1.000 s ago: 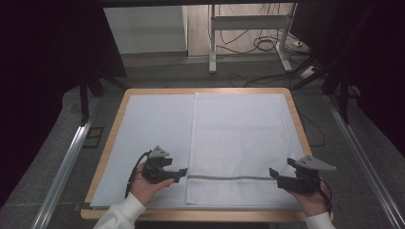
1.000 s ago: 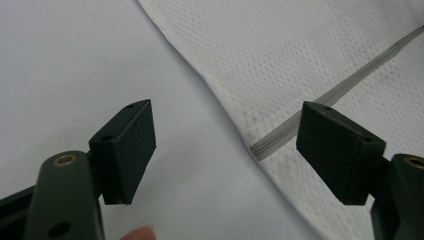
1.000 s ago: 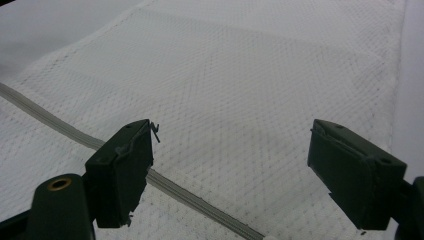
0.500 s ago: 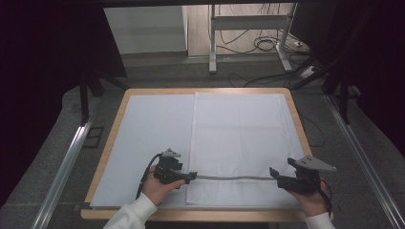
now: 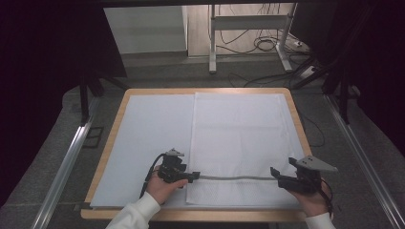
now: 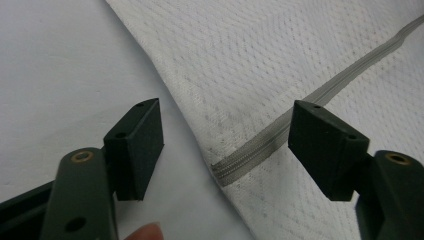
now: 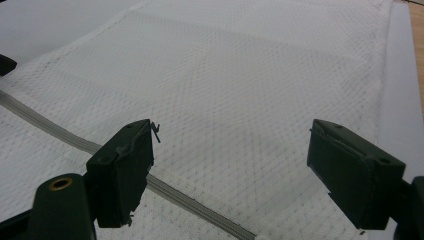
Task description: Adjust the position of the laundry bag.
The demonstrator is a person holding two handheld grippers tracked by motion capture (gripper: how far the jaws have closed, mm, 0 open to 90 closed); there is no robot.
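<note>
The wooden table [image 5: 114,143] carries a white sheet [image 5: 148,138], and on its right half lies a white mesh bag [image 5: 239,138] with a grey zipper [image 5: 234,177] near the front edge. The left gripper [image 5: 192,177] has slid in to the zipper's left end, its jaws narrowing but apart, nothing pinched. The right gripper [image 5: 274,172] waits at the other end, jaws wide, with bare sheet free to the left.

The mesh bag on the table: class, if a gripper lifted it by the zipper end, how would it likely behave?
The mesh bag lies flat and thin, so it would probably droop, not hold shape. Its open weave suggests little weight. The zipper looks like a firmer ridge, likely easier for the open left gripper to pinch.
</note>
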